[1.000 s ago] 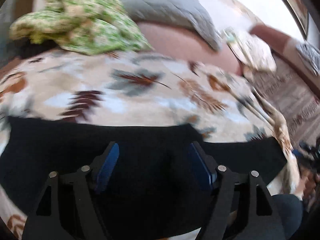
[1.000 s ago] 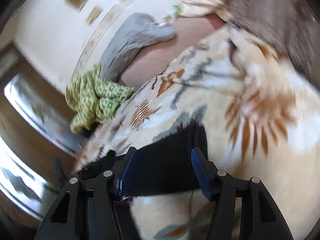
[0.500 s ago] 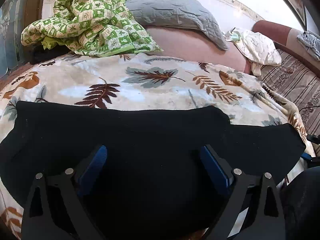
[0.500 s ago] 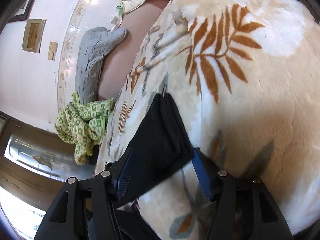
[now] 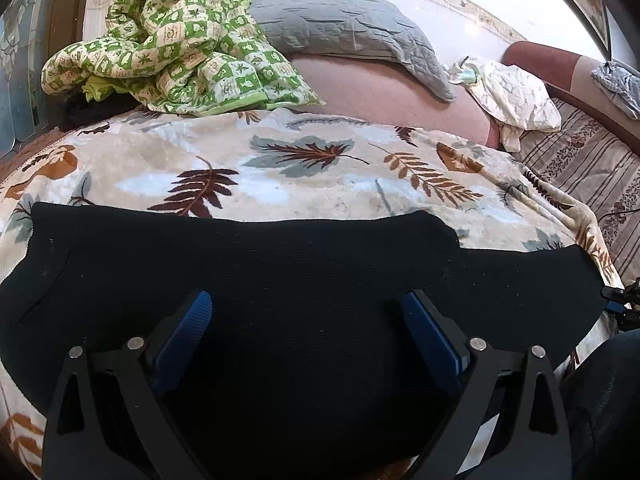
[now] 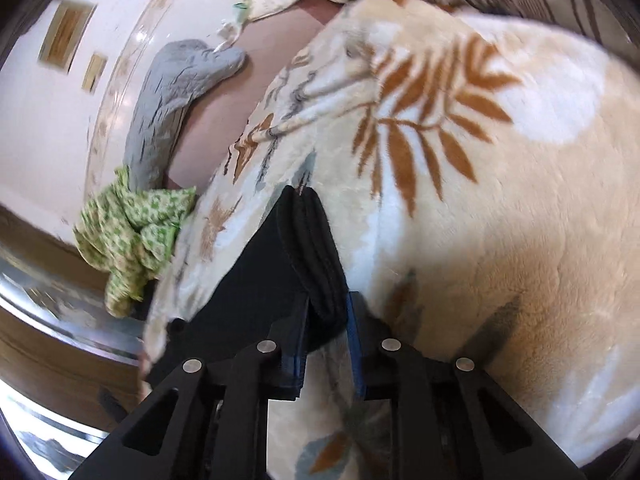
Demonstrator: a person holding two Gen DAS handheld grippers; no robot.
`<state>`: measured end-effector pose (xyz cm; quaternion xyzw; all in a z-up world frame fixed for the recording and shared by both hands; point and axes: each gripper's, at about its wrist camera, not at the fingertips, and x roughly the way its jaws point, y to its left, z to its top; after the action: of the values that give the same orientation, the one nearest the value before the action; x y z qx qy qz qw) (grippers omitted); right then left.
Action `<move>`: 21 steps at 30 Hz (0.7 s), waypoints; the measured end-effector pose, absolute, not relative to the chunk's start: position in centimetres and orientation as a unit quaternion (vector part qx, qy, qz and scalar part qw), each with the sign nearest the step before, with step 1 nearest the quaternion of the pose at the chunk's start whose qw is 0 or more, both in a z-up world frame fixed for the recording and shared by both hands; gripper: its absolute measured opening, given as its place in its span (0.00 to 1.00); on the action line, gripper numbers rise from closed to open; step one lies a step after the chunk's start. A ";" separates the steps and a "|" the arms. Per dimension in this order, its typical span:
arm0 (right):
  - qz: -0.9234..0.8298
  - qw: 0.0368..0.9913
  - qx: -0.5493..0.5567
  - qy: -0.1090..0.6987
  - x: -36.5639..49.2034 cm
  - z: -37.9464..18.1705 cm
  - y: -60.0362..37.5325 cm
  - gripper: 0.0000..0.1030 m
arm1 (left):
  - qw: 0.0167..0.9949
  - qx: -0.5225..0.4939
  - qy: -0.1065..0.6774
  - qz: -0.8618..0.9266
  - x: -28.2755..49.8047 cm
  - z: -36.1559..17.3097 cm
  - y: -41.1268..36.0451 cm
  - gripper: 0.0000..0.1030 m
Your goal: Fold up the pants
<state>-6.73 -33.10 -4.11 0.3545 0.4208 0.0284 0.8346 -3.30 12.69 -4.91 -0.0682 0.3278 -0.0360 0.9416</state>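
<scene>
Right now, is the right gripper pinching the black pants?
Yes, the right gripper has its two fingers closed on the thick edge of the black pants on the leaf blanket.

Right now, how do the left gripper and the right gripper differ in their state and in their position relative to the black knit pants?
The left gripper is open, with its blue pads wide apart; the right gripper is shut on the pants' thick edge. The left gripper sits over the broad middle of the black knit pants; the right gripper is at one narrow end. Both have black frames, and both work on the leaf-patterned blanket.
</scene>
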 end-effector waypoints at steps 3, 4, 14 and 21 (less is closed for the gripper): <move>0.021 0.845 0.327 0.422 -6.8 -3.7 -32.5 0.14 | 0.942 -0.070 0.327 -0.039 -3.4 -4.8 12.7 0.95; 0.019 0.849 0.318 0.422 -6.8 -3.5 -32.4 0.13 | 0.942 -0.070 0.327 -0.040 -3.4 -4.7 12.7 0.95; 0.165 0.877 0.242 0.381 -6.9 0.7 -27.4 0.08 | 0.942 -0.070 0.325 -0.040 -3.4 -4.8 12.7 0.96; 0.362 0.826 0.135 0.411 -4.2 3.7 -15.4 0.08 | 0.943 -0.089 0.316 -0.055 -3.5 -4.5 13.2 0.96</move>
<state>-4.23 -15.41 3.68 0.1354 0.4112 0.3620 0.8256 -3.49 13.16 -4.53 -0.0892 0.3158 -0.0548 0.9430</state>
